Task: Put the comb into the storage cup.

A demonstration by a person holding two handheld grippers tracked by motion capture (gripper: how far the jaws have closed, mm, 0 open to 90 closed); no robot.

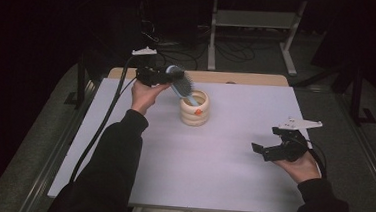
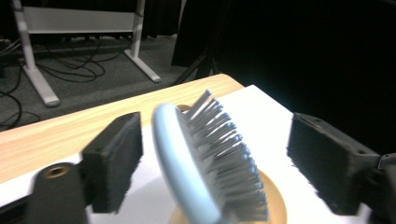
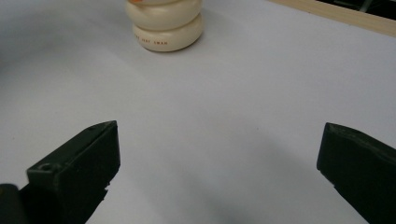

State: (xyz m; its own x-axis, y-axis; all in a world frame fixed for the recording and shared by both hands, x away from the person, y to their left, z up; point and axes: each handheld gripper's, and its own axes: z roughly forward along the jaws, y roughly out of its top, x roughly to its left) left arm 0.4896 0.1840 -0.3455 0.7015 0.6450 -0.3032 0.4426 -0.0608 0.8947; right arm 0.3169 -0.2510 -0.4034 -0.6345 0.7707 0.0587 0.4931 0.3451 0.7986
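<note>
Pale blue, the hairbrush stands handle-down in the cream ringed holder near the table's far edge, and our left gripper has its jaws spread on either side of the brush head, pads clear of it. We judge the drop-off step done; next we back the left gripper away without tipping the brush, while our right gripper waits wide open and empty

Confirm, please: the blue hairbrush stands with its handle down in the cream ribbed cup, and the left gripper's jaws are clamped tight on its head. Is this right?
Not quite. The left gripper is open: in the left gripper view, gaps show on both sides between its pads and the head of the blue hairbrush. The brush does stand handle down in the cream ribbed cup.
</note>
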